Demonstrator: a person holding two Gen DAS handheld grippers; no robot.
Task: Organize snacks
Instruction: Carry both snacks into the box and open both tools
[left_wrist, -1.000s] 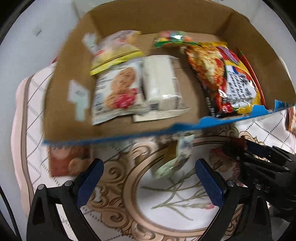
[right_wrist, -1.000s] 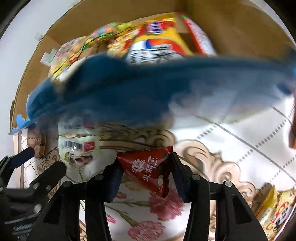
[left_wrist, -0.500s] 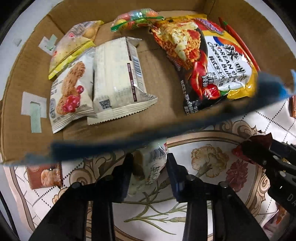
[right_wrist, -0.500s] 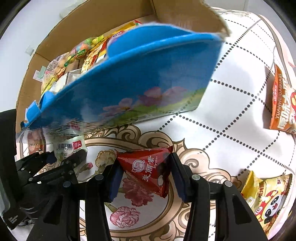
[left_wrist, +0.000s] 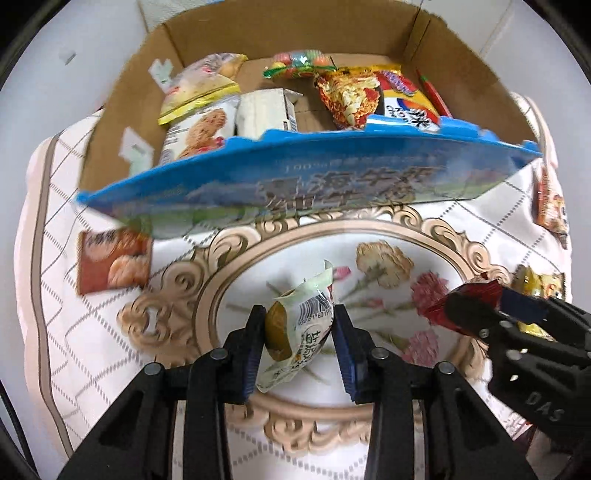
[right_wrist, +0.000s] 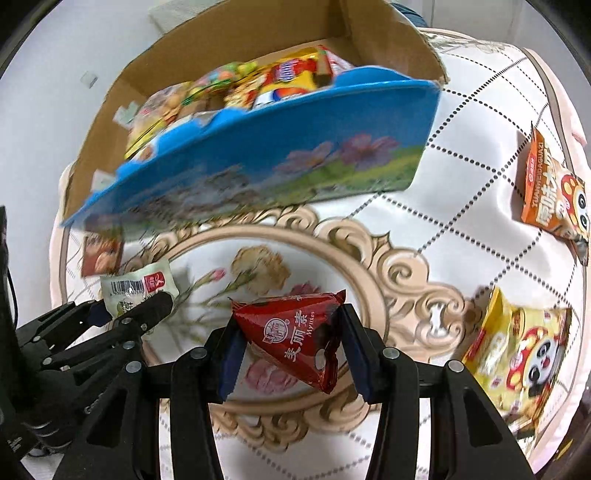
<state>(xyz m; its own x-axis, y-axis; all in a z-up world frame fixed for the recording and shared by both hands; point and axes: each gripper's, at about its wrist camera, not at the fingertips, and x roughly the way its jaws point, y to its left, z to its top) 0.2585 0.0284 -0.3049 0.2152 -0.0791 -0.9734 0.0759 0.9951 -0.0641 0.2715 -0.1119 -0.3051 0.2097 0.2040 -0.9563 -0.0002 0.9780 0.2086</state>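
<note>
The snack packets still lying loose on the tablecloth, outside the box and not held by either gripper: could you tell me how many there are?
3: a brown packet by the box's left corner, an orange one far right, a yellow one near right. Others may be hidden.

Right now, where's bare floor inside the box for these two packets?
Free: bare cardboard box floor between the white packet and the noodle bag, plus the strip behind them. Crowded: left side, where cookie packets overlap. Blue front wall hides the near floor.

Both point steeply down — left hand-held gripper (left_wrist: 299, 341) and right hand-held gripper (right_wrist: 291, 347), each clamped on a packet.
</note>
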